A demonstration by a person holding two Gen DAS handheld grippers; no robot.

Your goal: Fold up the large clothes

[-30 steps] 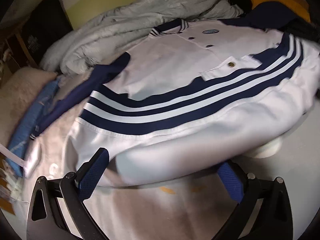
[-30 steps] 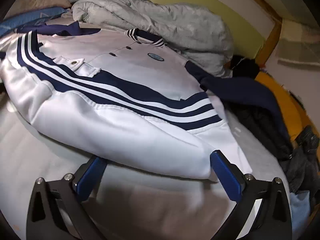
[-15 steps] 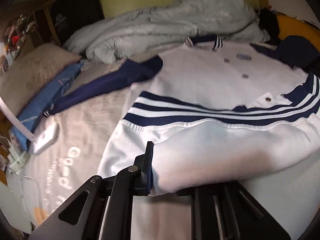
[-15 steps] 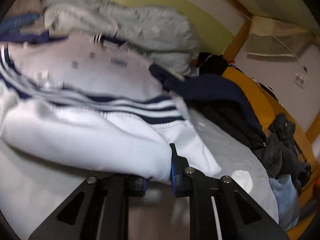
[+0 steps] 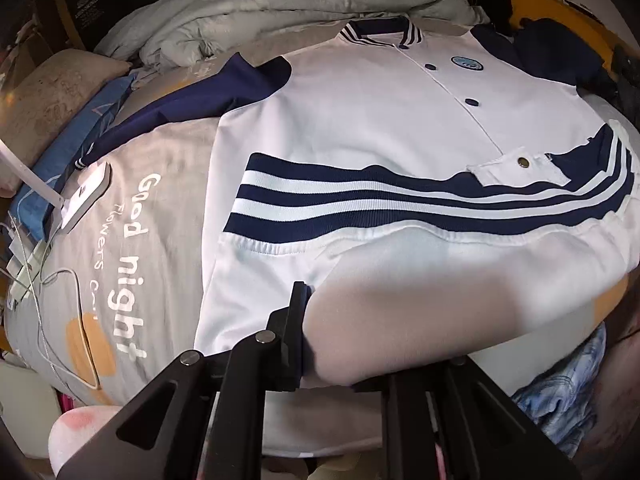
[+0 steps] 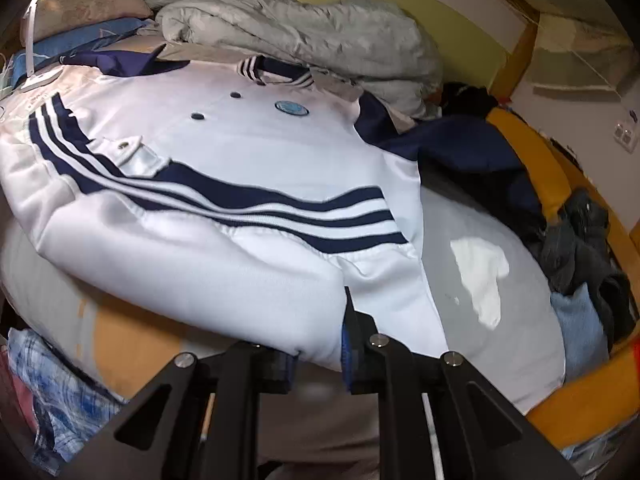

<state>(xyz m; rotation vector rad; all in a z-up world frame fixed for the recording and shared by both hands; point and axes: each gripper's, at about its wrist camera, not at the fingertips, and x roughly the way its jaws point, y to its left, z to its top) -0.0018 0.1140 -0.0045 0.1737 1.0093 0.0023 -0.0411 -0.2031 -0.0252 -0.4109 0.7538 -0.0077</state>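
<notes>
Left gripper [image 5: 320, 344] and right gripper [image 6: 320, 354] both clamped tight on the white jacket's [image 5: 360, 120] folded-up hem, collar far side.

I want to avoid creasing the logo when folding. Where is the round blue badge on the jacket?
In the left wrist view, the round blue badge sits upper right on the white jacket, just below the striped collar and right of the top dark button.

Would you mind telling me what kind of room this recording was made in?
Most likely a bedroom: the white jacket with navy stripes lies on a grey bedsheet printed "Good night", with a rumpled grey quilt and a beige pillow behind it.
</notes>
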